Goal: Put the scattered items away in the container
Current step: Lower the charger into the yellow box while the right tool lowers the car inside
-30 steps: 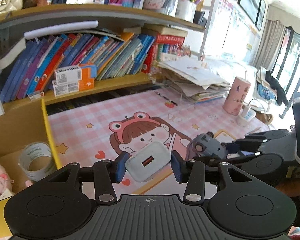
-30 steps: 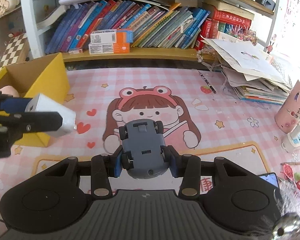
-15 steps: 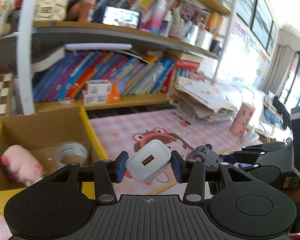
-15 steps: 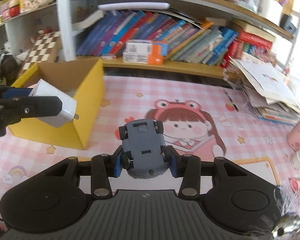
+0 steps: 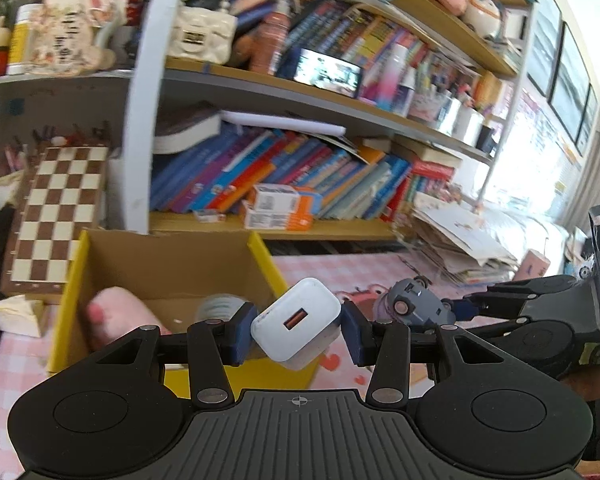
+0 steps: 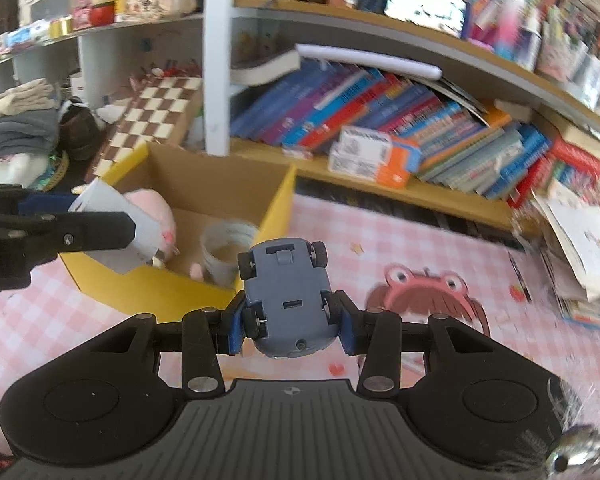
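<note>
While the yellow box sits at centre-left of the left wrist view, a white charger is clamped by the left gripper fingers. In the right view, a grey toy car is pinched by the right gripper, box at left.

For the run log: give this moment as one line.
left gripper: shut on charger | right gripper: shut on toy car | box: holds plush, tape

The yellow box is open-topped; pink plush and tape roll occupy its floor.
</note>
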Demonstrator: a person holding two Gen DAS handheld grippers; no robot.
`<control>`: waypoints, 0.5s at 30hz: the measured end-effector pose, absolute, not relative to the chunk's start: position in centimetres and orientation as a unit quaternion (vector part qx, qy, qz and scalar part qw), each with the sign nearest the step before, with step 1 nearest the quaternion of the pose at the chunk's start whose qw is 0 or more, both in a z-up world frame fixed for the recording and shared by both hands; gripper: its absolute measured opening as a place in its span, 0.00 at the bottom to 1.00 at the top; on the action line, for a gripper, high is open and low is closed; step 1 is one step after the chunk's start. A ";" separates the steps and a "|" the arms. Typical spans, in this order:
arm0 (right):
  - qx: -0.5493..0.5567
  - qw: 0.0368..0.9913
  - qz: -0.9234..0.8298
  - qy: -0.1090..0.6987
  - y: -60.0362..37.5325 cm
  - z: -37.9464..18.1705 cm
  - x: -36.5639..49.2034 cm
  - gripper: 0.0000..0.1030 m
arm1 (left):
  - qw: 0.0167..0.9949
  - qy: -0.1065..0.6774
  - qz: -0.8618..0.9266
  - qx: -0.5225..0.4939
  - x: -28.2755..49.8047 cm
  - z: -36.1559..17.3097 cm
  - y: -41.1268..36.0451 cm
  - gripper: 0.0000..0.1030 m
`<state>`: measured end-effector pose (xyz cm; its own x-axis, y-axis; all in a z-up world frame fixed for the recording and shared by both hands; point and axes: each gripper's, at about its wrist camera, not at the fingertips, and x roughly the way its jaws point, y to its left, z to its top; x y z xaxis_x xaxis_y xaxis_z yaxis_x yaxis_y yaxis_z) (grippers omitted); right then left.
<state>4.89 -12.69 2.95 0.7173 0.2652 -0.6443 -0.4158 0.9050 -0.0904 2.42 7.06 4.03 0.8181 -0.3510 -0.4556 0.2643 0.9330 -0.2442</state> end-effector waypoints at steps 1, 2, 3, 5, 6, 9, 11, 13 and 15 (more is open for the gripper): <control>-0.119 0.919 0.189 0.324 -12.3 3.2 5.2 0.40 | 0.951 0.252 -0.157 -0.088 2.5 4.1 7.5 0.43; -0.122 0.919 0.193 0.320 -11.8 3.4 5.5 0.40 | 0.952 0.251 -0.152 -0.090 2.7 4.1 7.9 0.43; -0.126 0.919 0.197 0.317 -11.4 3.6 5.8 0.40 | 0.953 0.249 -0.148 -0.092 2.8 4.2 8.3 0.43; -0.134 0.918 0.204 0.312 -10.5 4.0 6.3 0.40 | 0.954 0.246 -0.140 -0.096 3.1 4.2 9.2 0.43; -0.138 0.918 0.208 0.310 -10.2 4.1 6.6 0.40 | 0.955 0.244 -0.136 -0.098 3.3 4.2 9.6 0.43; -0.148 0.915 0.217 0.307 -9.2 4.3 7.4 0.40 | 0.957 0.241 -0.124 -0.106 3.9 4.1 10.6 0.43; -0.154 0.913 0.220 0.307 -8.7 4.3 8.0 0.40 | 0.957 0.240 -0.119 -0.111 4.4 4.0 11.3 0.43; -0.158 0.912 0.223 0.307 -8.2 4.3 8.6 0.40 | 0.957 0.242 -0.118 -0.111 4.9 3.9 11.7 0.43; -0.161 0.910 0.225 0.309 -7.7 4.2 9.2 0.40 | 0.957 0.243 -0.116 -0.109 5.5 3.7 12.1 0.43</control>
